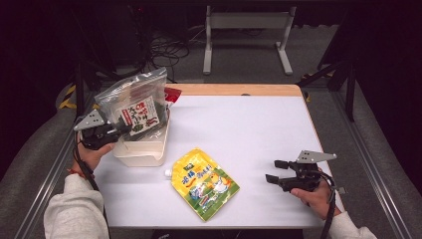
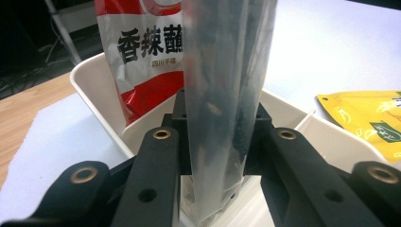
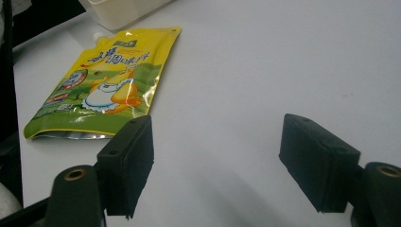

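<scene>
The left gripper is clamped on the edge of a clear zip bag of dark seaweed snacks, which stands tilted over the white tub at about nine o'clock on the table; in the left gripper view the bag rises between the jaws, a red-and-white packet behind it. The right gripper, at four o'clock, hovers with its jaws wide apart and empty. A yellow spouted pouch lies flat at six o'clock.

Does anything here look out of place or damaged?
Nothing looks damaged or spilled. The yellow spouted pouch lies askew on the white table, outside the cream plastic bin; the left gripper holds a clear zip bag tilted.
</scene>
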Demonstrator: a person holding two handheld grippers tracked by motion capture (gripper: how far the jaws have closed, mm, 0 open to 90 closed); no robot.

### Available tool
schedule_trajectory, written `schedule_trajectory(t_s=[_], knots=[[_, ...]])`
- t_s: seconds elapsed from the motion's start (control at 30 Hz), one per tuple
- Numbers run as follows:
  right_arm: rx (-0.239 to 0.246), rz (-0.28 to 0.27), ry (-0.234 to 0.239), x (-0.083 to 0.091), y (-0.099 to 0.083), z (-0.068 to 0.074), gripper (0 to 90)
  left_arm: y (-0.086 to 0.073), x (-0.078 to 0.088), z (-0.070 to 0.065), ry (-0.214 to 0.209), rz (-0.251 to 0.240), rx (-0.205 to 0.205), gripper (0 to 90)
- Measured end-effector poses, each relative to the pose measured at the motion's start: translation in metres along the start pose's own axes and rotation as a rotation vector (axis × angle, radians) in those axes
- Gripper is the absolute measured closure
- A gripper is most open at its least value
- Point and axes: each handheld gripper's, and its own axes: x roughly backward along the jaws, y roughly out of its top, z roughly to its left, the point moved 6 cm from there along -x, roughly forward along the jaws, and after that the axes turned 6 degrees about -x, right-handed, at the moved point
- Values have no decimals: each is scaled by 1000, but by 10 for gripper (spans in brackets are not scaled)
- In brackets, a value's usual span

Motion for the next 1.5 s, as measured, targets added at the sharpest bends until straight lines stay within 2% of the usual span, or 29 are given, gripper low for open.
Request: schedule_trajectory(t_s=[0.17, 0.4, 0.47, 0.53, 0.57, 0.6, 0.63, 0.7, 0.73, 0.83, 0.87, 0.93, 0.97, 1.07, 1.23, 1.27, 1.3, 1.4, 1.43, 1.47, 1.5], knots=[[2, -6, -5, 1, 1, 0, 267, -1, 0, 0, 14, -7, 12, 735], [15, -15, -20, 4, 4, 0, 265, 3, 0, -4, 68, 9, -2, 701], [17, -16, -21, 5, 4, -1, 265, 4, 0, -6, 66, 1, -1, 682], [21, -16, -25, 6, 4, -1, 263, 5, 0, -7, 78, 6, 8, 634], [21, -14, -25, 6, 4, -2, 263, 5, 1, -7, 96, 0, 20, 559], [21, -14, -27, 6, 4, -2, 262, 5, 1, -7, 96, 0, 20, 533], [21, -14, -29, 6, 4, -3, 262, 7, 4, -5, 118, -25, 38, 497], [19, -14, -28, 6, 4, -3, 262, 8, 6, -4, 132, -35, 44, 435], [19, -14, -28, 6, 4, -3, 262, 8, 7, -4, 144, -35, 51, 435], [22, -15, -28, 6, 5, -3, 262, 9, 9, -6, 156, -29, 65, 332], [22, -15, -28, 6, 5, -3, 262, 9, 11, -6, 171, -27, 67, 332], [23, -13, -25, 5, 5, -3, 262, 12, 15, -8, 187, -42, 73, 304], [25, -10, -29, 4, 6, -4, 263, 13, 19, -10, 206, -46, 80, 258], [25, -9, -29, 4, 6, -4, 263, 14, 24, -13, 220, -51, 82, 209], [40, -4, -51, 2, 8, -5, 267, 8, 38, -29, 238, -52, 94, 168], [49, 0, -60, 2, 9, -6, 267, 5, 42, -37, 237, -46, 86, 160], [54, 1, -63, 1, 9, -6, 268, 5, 44, -40, 244, -42, 83, 156], [71, 5, -71, 0, 11, -6, 273, 2, 48, -56, 251, -37, 91, 153], [73, 5, -73, -1, 11, -6, 277, 1, 48, -61, 255, -27, 82, 152], [75, 5, -74, -1, 12, -7, 279, 0, 48, -69, 257, -3, 56, 152], [71, 3, -75, -1, 12, -7, 280, 0, 48, -74, 246, -2, 49, 151]])
